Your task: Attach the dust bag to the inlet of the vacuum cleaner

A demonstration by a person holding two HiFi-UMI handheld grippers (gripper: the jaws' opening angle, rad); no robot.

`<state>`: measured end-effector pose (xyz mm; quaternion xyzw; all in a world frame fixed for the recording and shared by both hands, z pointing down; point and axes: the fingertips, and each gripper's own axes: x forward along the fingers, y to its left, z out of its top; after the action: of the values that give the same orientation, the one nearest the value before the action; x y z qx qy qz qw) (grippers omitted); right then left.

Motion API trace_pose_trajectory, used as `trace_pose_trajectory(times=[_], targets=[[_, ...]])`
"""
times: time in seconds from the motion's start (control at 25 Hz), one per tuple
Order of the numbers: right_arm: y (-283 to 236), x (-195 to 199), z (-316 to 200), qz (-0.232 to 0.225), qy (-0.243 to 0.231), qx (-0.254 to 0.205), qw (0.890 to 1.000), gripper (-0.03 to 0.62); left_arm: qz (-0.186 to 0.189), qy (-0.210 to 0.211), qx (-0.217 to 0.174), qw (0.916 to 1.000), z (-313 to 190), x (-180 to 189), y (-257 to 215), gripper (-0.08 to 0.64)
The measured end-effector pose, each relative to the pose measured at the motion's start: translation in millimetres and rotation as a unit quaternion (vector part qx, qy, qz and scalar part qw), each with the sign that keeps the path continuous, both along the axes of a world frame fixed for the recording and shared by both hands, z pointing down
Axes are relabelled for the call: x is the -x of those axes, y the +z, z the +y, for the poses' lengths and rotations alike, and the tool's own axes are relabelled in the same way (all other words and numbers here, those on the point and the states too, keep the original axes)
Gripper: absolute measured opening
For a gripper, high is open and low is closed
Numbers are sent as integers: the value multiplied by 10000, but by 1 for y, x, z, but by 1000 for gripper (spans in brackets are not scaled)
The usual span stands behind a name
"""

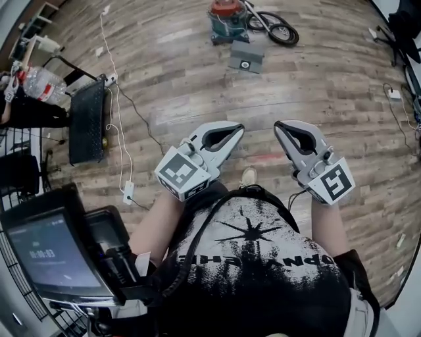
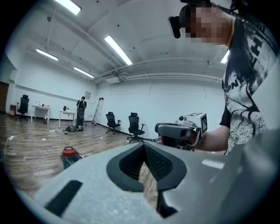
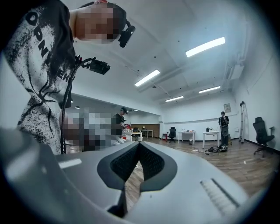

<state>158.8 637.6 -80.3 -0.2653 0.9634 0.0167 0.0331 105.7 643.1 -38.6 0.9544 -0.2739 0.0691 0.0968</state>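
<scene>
Two grippers are held out side by side over the wooden floor [image 1: 184,85], just in front of the person's torso. The left gripper [image 1: 238,128] has its jaws pressed together with nothing between them. The right gripper [image 1: 279,125] is closed and empty in the same way.

Far ahead, well apart from both grippers, the vacuum cleaner [image 1: 227,18] stands on the floor, a red lid on a teal drum. The grey dust bag [image 1: 247,56] lies flat on the floor just on its near side, its round opening facing up. A black hose [image 1: 279,29] lies coiled to the right of the vacuum cleaner.

At the left a white cable [image 1: 115,79] runs across the floor to a power strip [image 1: 128,192]. A monitor [image 1: 46,253] sits at the near left.
</scene>
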Motion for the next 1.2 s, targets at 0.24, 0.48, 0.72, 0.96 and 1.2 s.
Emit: trace_pose_trajectory(times=[0.24, 0.48, 0.72, 0.96, 1.2], targets=[[8, 3, -16, -14, -39, 36, 10000, 6, -24, -52, -44, 10000, -20, 0, 0, 0], [12, 26, -64, 101, 138, 102, 9998, 6, 160, 137, 85, 9997, -69, 18, 10, 0], [3, 48, -121, 209, 427, 80, 9988, 6, 237, 452, 69, 9987, -130, 35, 9, 0], [-1, 80, -167, 346, 494, -38, 9982, 6, 286, 601, -168, 9976, -181, 64, -6, 0], [0, 128, -225, 413, 661, 8, 9970, 6, 362, 739, -59, 9966, -241, 111, 5, 0]])
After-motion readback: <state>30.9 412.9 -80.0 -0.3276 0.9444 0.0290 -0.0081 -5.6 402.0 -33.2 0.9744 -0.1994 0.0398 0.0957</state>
